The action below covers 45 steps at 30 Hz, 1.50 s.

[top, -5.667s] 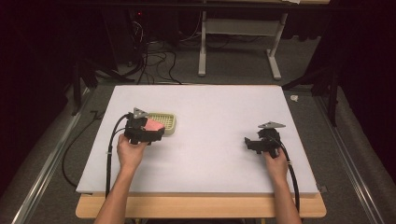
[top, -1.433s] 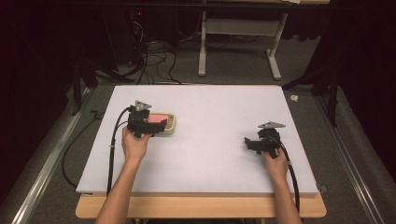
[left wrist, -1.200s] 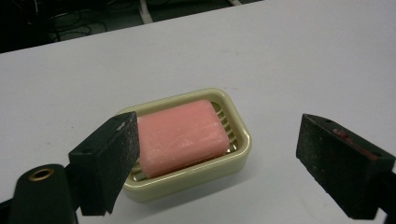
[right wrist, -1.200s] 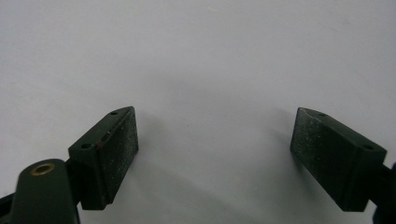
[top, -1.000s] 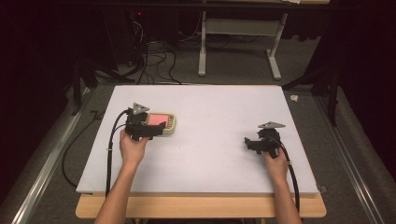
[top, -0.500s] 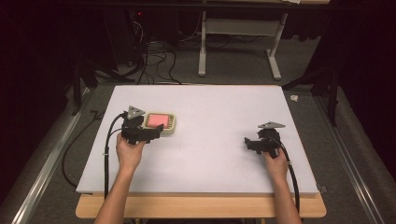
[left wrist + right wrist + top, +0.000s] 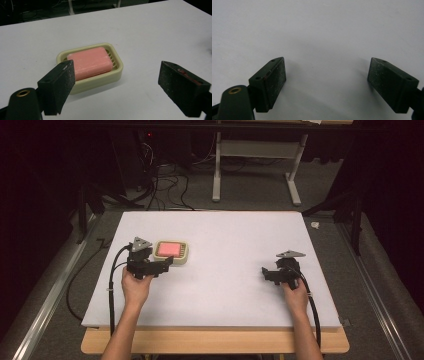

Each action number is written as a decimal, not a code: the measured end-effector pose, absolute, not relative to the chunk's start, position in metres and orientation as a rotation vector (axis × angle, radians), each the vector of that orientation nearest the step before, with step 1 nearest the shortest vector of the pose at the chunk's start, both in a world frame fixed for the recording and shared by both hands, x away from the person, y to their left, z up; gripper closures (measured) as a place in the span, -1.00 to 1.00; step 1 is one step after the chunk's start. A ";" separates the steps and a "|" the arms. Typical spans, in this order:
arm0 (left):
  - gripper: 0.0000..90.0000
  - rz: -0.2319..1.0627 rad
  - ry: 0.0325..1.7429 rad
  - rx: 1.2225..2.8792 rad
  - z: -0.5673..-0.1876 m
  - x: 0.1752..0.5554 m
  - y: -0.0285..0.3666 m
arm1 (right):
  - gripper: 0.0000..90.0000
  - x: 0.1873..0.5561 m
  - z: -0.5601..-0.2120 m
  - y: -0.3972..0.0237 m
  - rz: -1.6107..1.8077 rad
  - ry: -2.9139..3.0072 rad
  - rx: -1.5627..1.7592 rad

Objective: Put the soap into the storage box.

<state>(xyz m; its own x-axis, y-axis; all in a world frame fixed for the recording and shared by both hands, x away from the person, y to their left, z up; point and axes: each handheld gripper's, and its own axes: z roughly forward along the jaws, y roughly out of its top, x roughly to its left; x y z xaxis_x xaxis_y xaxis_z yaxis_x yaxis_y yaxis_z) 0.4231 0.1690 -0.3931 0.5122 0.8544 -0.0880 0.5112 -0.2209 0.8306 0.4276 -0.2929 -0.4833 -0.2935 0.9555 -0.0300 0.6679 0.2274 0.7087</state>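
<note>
A pink bar of soap (image 7: pixel 90 62) lies in a cream soap dish (image 7: pixel 115 73) on the white table (image 7: pixel 225 235). In the high view the soap (image 7: pixel 170 249) and its dish (image 7: pixel 185 259) sit at the table's left. My left gripper (image 7: pixel 167 263) rests just in front of the dish, pointing right past its near edge. In the left gripper view its jaws (image 7: pixel 117 75) stand wide open, short of the dish, with nothing between them. My right gripper (image 7: pixel 265 272) rests at the table's right, and its jaws (image 7: pixel 327 72) are open over bare tabletop.
Each gripper trails a black cable (image 7: pixel 111 285) toward the near edge. Beyond the far edge stand a table frame's legs (image 7: pixel 217 175) and loose cables on the floor (image 7: pixel 160 185). A metal rail (image 7: pixel 45 305) runs along the left side.
My left gripper has drawn back from the soap dish toward the near edge and turned to point more to the right. The dish stays in place. The right gripper has not moved.
</note>
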 end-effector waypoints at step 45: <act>-0.66 0.369 1.015 1.948 -0.405 0.402 0.145 | -0.64 0.428 -0.483 -0.293 0.824 2.043 1.488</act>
